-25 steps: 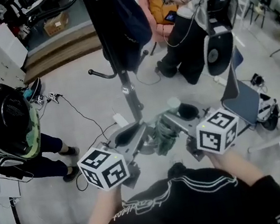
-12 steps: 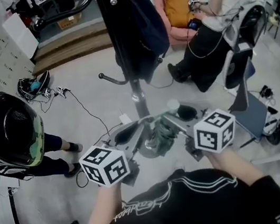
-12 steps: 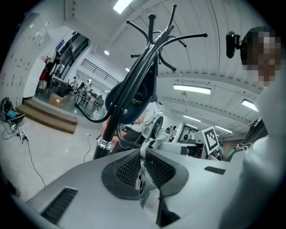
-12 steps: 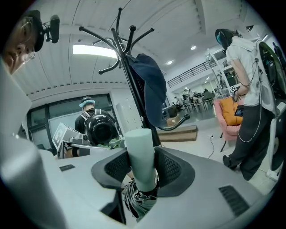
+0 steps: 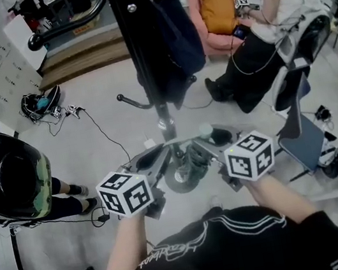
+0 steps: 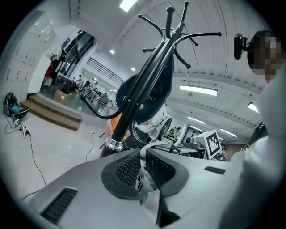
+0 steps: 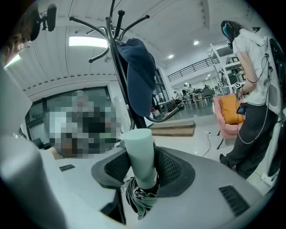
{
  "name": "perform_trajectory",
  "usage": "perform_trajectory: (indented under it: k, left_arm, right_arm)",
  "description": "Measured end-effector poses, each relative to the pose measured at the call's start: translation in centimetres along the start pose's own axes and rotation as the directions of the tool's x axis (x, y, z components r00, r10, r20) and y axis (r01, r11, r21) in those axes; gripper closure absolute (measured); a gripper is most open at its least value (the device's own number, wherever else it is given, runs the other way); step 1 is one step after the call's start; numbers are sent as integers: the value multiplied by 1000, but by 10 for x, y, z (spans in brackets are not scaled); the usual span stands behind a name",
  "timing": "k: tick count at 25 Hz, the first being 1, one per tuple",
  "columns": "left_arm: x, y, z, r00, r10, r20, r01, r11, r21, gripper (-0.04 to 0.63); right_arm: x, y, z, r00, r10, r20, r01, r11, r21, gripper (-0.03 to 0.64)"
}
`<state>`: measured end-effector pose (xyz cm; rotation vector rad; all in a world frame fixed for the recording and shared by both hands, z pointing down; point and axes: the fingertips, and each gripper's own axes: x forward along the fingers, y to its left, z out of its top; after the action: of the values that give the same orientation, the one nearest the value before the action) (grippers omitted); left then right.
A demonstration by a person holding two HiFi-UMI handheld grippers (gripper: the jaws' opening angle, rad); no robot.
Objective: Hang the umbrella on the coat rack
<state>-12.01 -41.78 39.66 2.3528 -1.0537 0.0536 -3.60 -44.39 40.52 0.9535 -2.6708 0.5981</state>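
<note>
So the folded umbrella [image 5: 193,161] is held low, right in front of the coat rack [image 5: 142,58], which is seen at 12 o'clock. Its pale handle [image 7: 139,154] is clamped in the right tongs [image 7: 142,169], spread fairly wide around it. A thin strap [image 6: 143,178] is pinched in the left tongs [image 6: 143,166], nearly closed. A dark blue garment [image 5: 172,27] is hung on the rack at 1 o'clock.

Grippers were two: left gripper [image 5: 160,158], right gripper [image 5: 211,138] | marker cubes [image 5: 126,192] were two, one per gripper | umbrella [image 5: 193,159] was one | coat rack [image 5: 141,52] was one | dark garment [image 5: 174,33] on it was one | bystanders [image 5: 8,179] were two | pink armchair [image 5: 218,12] was one
</note>
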Motion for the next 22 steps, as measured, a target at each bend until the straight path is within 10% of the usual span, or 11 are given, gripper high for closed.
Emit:
perform_trajectory:
  k: [22]
  left_arm:
    - [21, 31, -30, 999, 33, -2, -33, 995, -91, 566]
  right_arm:
    - [44, -25, -104, 972, 52, -229, -57, 998, -17, 445]
